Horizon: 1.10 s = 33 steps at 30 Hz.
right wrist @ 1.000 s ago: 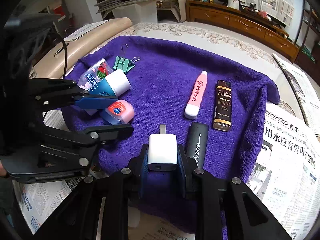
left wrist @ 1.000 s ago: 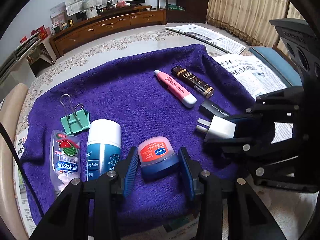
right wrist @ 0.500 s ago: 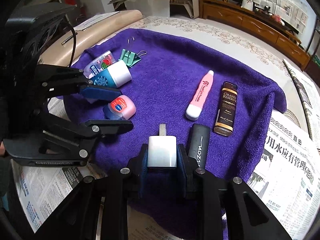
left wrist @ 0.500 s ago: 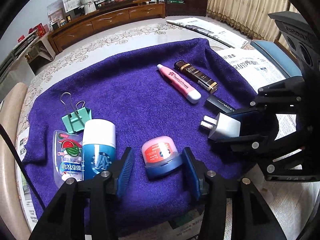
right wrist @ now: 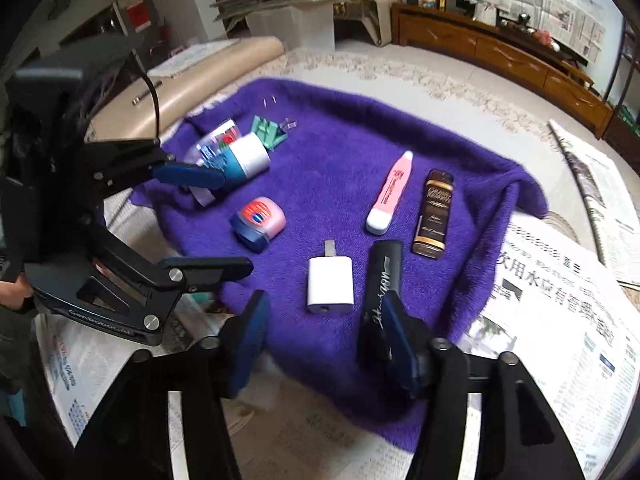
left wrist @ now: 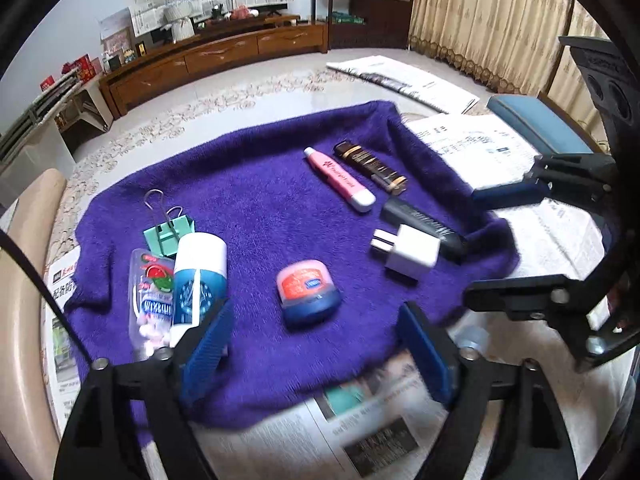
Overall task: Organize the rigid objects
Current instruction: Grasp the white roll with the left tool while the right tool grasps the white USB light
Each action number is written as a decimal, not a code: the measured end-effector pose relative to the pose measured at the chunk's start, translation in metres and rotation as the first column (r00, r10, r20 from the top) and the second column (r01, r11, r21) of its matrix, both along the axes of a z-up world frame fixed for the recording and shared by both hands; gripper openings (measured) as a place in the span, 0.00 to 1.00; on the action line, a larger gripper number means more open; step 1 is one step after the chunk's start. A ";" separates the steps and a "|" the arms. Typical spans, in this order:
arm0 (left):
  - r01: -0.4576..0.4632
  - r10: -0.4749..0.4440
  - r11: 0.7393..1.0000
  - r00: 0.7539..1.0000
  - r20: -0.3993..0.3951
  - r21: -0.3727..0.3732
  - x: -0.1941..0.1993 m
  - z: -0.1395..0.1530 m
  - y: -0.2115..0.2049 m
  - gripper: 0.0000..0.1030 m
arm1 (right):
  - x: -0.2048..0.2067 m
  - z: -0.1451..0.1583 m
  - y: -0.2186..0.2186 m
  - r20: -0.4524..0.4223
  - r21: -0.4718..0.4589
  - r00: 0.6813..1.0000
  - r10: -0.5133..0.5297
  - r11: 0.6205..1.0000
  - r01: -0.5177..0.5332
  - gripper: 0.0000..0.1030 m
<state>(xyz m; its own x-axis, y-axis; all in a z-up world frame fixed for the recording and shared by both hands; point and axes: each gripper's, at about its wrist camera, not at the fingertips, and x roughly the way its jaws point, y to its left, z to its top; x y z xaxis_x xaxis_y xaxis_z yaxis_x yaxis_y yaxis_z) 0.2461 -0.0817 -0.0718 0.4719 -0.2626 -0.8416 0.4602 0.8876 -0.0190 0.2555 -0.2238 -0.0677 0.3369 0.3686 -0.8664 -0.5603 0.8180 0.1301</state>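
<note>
A purple plush towel [left wrist: 260, 200] is spread over sheets of newspaper [right wrist: 560, 288], and all the task's items are laid on it. The left gripper [left wrist: 316, 344] is seen with its blue-padded jaws having just been opening; they stand wide apart, and nothing is pressed between them. The small round jar with a pink lid and blue base [left wrist: 308, 292] is left lying on the towel just ahead of the gap, clear of both pads. The right gripper [right wrist: 324, 340] is likewise seen with jaws that have just been opening, apart and touching nothing. The white cube-shaped plug adapter [right wrist: 330, 285] is set flat on the towel ahead of those jaws, its prongs pointed away from the right wrist camera.

Just beside the adapter, a black cylindrical tube with white script [right wrist: 382, 276] is laid, its near end hidden behind the right pad. Farther back, a pink pen-shaped tube with a white cap [right wrist: 390, 198] and a dark brown bottle with gold lettering [right wrist: 434, 214] are placed side by side. At the towel's other end, a teal binder clip [left wrist: 168, 232], a blue tube with a white cap [left wrist: 198, 280] and a clear packet with a watermelon print [left wrist: 150, 296] are grouped closely together.
</note>
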 end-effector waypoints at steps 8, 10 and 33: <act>-0.058 0.058 0.994 0.998 -0.003 -0.092 -0.051 0.003 0.000 1.00 | -0.048 0.032 -0.030 0.099 0.080 0.975 -0.198 0.978 0.191 1.00; -0.085 0.084 0.991 0.996 -0.012 -0.101 -0.063 -0.002 -0.004 1.00 | -0.062 0.033 -0.040 0.101 0.091 0.963 -0.250 0.966 0.241 1.00; -0.310 0.312 0.948 0.950 0.011 -0.070 -0.106 -0.044 -0.056 0.92 | -0.131 0.009 -0.126 0.056 0.189 0.848 -0.526 0.840 0.508 1.00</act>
<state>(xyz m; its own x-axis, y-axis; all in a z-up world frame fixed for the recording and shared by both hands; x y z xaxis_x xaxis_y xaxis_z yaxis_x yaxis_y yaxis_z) 0.1406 -0.1376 -0.1159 0.5569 -0.1550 -0.8160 0.1623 0.9838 -0.0761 0.1247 -0.3502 -0.0588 0.6006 0.2467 -0.7606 -0.0786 0.9648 0.2509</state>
